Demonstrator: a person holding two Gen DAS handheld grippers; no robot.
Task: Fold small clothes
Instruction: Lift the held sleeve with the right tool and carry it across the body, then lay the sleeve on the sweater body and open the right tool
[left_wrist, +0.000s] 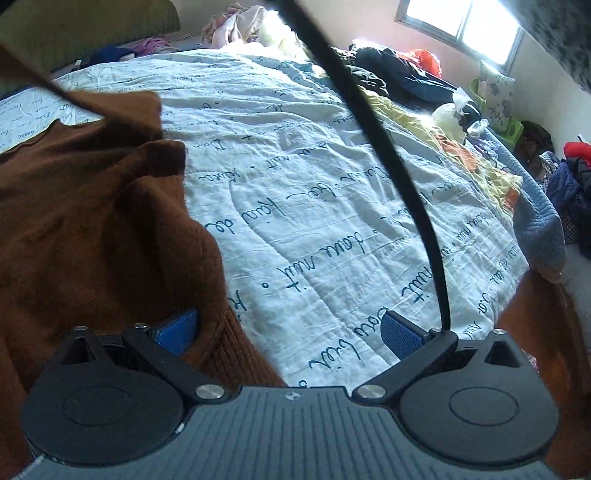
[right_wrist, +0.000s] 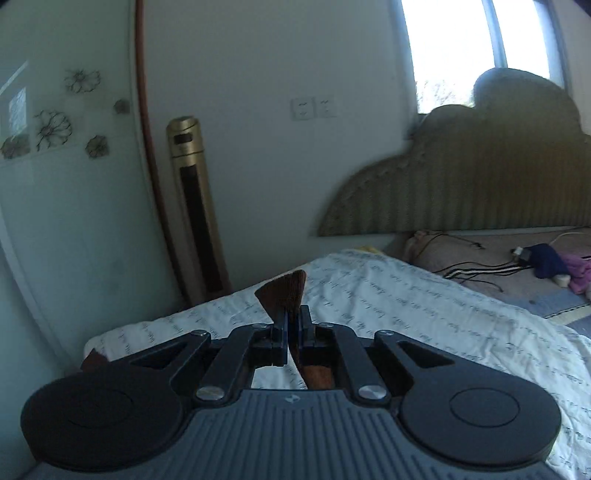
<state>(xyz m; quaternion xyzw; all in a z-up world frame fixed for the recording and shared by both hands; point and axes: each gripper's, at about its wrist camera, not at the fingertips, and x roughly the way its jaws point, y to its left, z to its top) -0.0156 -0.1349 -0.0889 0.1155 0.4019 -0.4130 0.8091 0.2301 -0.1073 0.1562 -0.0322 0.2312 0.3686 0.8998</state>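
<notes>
A brown knit garment (left_wrist: 92, 221) lies bunched on the left of the bed's white quilt with blue script (left_wrist: 295, 184). My left gripper (left_wrist: 288, 332) is open just above the quilt. Its left blue pad (left_wrist: 177, 328) touches the garment's ribbed hem, and its right pad (left_wrist: 400, 334) is over bare quilt. My right gripper (right_wrist: 293, 325) is shut on a corner of the brown garment (right_wrist: 286, 288), which sticks up past the fingertips above the quilt (right_wrist: 406, 295). A taut brown edge runs to the upper left in the left wrist view.
A black cable (left_wrist: 388, 147) hangs across the left wrist view. Piled clothes (left_wrist: 406, 74) and pillows line the far side near the window. A green headboard (right_wrist: 480, 184), a gold tower fan (right_wrist: 195, 206), cables and small items (right_wrist: 543, 262) lie beyond the quilt.
</notes>
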